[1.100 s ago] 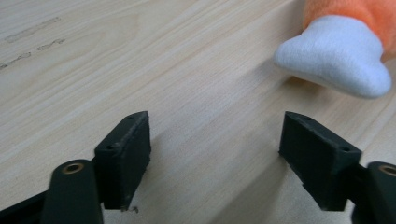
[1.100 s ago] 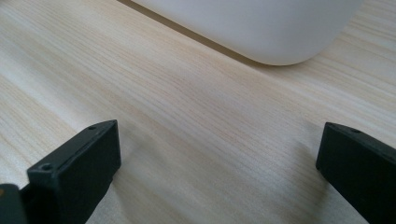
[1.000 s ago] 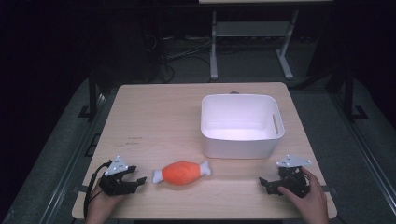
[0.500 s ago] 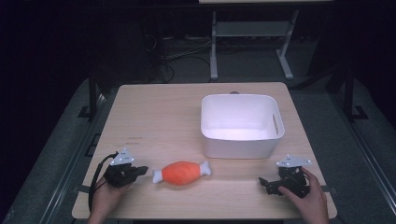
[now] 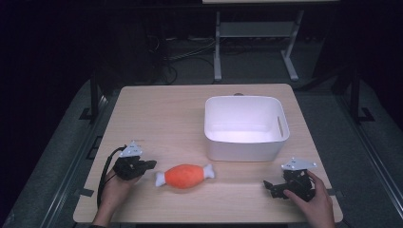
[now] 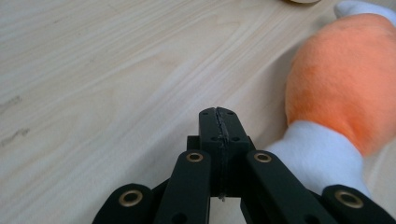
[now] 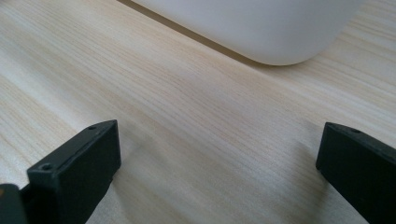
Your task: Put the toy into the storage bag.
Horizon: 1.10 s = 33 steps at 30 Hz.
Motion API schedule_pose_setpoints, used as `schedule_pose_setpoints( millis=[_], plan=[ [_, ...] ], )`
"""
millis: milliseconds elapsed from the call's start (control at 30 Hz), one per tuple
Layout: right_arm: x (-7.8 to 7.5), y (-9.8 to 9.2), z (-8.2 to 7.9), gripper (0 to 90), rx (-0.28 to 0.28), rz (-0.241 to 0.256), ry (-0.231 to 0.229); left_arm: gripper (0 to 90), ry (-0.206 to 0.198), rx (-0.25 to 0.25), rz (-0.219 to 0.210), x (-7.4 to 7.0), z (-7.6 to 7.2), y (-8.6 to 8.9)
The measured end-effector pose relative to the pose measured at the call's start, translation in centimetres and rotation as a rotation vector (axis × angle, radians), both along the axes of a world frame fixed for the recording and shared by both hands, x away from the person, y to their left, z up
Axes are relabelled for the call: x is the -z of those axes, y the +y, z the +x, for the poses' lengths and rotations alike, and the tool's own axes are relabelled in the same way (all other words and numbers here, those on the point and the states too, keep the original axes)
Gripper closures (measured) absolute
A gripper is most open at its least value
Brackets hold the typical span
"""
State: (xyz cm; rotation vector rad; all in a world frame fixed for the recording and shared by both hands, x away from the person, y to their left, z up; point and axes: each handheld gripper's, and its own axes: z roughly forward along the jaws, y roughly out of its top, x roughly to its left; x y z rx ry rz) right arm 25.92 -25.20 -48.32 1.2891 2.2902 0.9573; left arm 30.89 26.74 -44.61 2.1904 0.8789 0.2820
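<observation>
Plush toys: one [image 5: 185, 175], orange and white
Tubs: one [image 5: 245, 127], white
Left gripper [image 5: 148, 165]: jaws together, beside toy
Right gripper [image 5: 270, 187]: jaws apart

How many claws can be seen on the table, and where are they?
2. The left claw is near the table's front left, shut, beside the orange plush toy. The right claw is at the front right, open, before the white bin.

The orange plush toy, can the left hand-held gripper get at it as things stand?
Probably yes: the left hand-held gripper lies just beside the orange plush toy with nothing between, though its jaws are shut.
</observation>
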Motion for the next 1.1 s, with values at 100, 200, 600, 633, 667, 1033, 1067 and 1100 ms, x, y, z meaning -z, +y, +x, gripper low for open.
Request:
schedule_pose_setpoints(
  millis=[100, 200, 600, 633, 667, 1033, 1067, 1100],
  plan=[
    [0.0, 0.0, 0.0, 0.0, 0.000, 0.000, 0.000, 89.7, -0.006, 0.007, -0.006, -0.1, 0.5, -0.5],
    [0.0, 0.0, 0.0, 0.0, 0.000, 0.000, 0.000, 89.7, -0.002, 0.020, 0.001, 0.2, 1.0, -1.1],
    [0.0, 0.0, 0.0, 0.0, 0.000, 0.000, 0.000, 89.6, 0.014, 0.074, 0.041, 0.6, 0.4, -2.7],
    [0.0, 0.0, 0.0, 0.0, 0.000, 0.000, 0.000, 89.6, 0.014, 0.073, 0.038, 0.6, 0.3, -2.7],
    [0.0, 0.0, 0.0, 0.0, 0.000, 0.000, 0.000, 89.7, 0.014, 0.073, 0.038, 0.6, 0.3, -2.7],
    [0.0, 0.0, 0.0, 0.0, 0.000, 0.000, 0.000, 89.7, 0.050, 0.082, 0.041, 0.9, -1.9, -2.2],
    [0.0, 0.0, 0.0, 0.0, 0.000, 0.000, 0.000, 89.7, 0.052, 0.085, 0.041, 0.9, -2.0, -2.1],
    [0.0, 0.0, 0.0, 0.0, 0.000, 0.000, 0.000, 89.7, 0.052, 0.085, 0.041, 0.9, -2.0, -2.1]
  ],
)
